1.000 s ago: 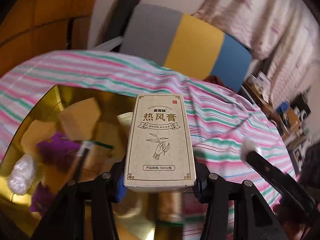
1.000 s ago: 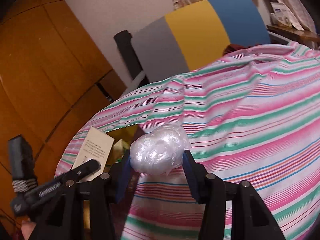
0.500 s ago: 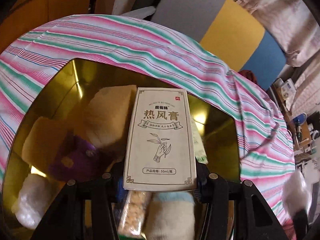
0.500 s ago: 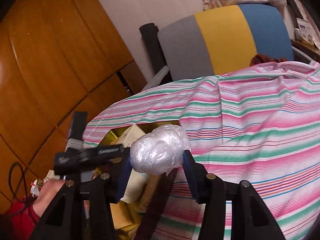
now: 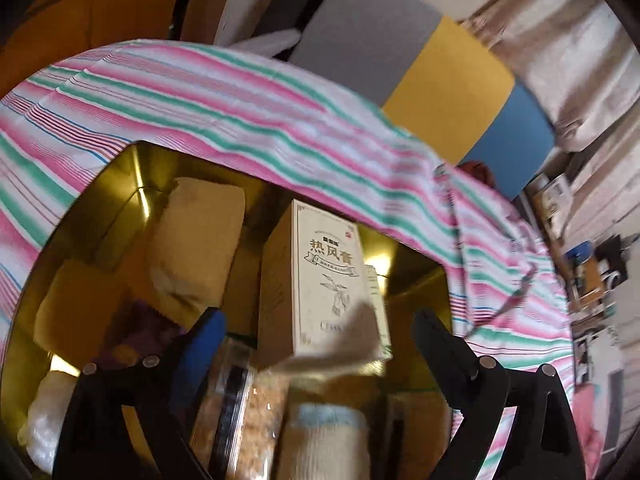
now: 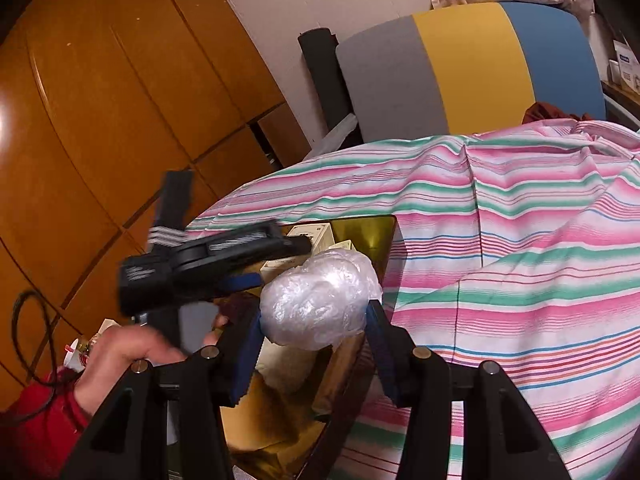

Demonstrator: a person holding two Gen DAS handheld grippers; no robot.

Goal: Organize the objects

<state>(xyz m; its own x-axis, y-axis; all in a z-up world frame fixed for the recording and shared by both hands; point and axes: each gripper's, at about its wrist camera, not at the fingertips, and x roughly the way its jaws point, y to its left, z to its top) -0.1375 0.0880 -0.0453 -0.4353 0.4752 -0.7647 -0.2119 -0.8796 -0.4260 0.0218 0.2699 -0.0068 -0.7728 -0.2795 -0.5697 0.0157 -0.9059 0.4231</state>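
Note:
In the left wrist view my left gripper (image 5: 318,330) hangs over a gold box (image 5: 132,168); its jaws are opening wide. A beige carton (image 5: 332,284) with dark print stands free inside the box between the spread fingers, touching neither pad. In the right wrist view my right gripper (image 6: 316,316) is shut on a crumpled ball of clear plastic (image 6: 320,300), just above the gold box's (image 6: 376,232) near right edge. A hand in a red sleeve (image 6: 132,352) holds the left gripper (image 6: 276,262) over the box.
The gold box holds tan spongy blocks (image 5: 200,240), a purple item (image 5: 140,324), another clear plastic ball (image 5: 44,420), a snack pack (image 5: 248,400) and a white-blue roll (image 5: 324,432). It sits on a pink-green striped cloth (image 6: 520,240). Behind stand a grey-yellow-blue chair back (image 6: 460,68) and wooden cabinets (image 6: 100,120).
The left jaws have spread and let go of the carton, which now stands deeper in the gold box. The right gripper has carried the plastic ball leftward to the box's edge.

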